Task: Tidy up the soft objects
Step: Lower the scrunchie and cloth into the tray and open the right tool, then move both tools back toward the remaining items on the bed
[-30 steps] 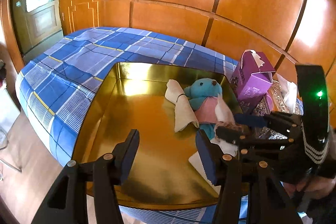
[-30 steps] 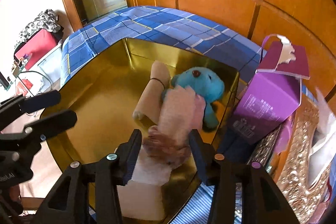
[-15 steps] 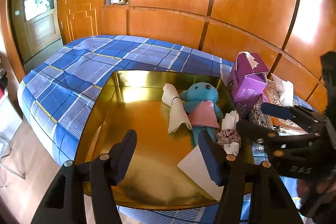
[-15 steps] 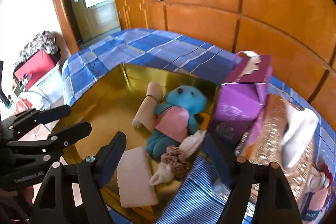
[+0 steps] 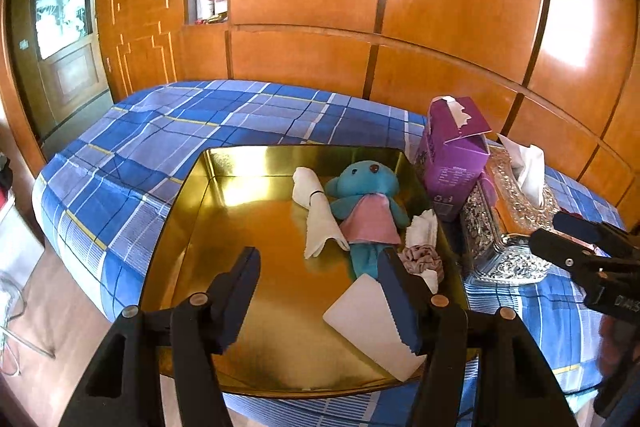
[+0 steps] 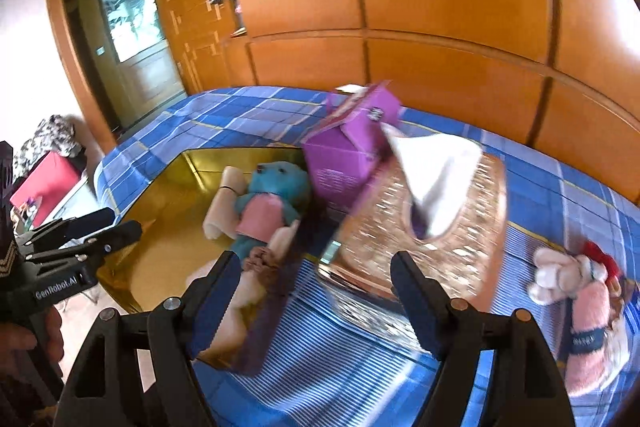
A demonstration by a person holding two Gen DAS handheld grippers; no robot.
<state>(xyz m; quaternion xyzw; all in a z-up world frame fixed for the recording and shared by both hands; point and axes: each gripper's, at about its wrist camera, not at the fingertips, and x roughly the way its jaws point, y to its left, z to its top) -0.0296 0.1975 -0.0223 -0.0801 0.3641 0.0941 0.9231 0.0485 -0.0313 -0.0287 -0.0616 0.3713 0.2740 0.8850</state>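
So we're hovering both grippers over the shiny gold tray (image 5: 188, 227) sitting on the blue plaid cloth (image 5: 160, 123). The blue plush bear (image 5: 362, 193) is lying on its back in the tray's far right part, long axis running roughly 12 to 6 in the left wrist view, head pointing to 12, legs toward us, a smooth pink cloth (image 5: 370, 223) draped over its belly. At its 9 o'clock a rolled white cloth (image 5: 314, 213) with a thin black band is lying nearly parallel, just beside it. At the bear's 4 o'clock a crinkly mauve scrunchie (image 5: 422, 257) is wrapping a white cloth (image 5: 424, 231), and a flat white pad (image 5: 368, 323) is resting in the tray's near right corner, partly hidden behind our left gripper's (image 5: 320, 287) right finger. Left gripper is gaping wide, holding nothing. Right gripper (image 6: 314, 291) is also spread wide with nothing between the fingers, hanging over the ornate embossed metallic tissue box (image 6: 420, 223), which is looking smeared by motion blur. The purple cardboard box (image 6: 348, 155) is standing between that and the tray. Over at 3 o'clock in the right wrist view a fuzzy pink and white plush toy (image 6: 580, 303) is lying on the cloth, cut off by the frame edge, hard to make out.
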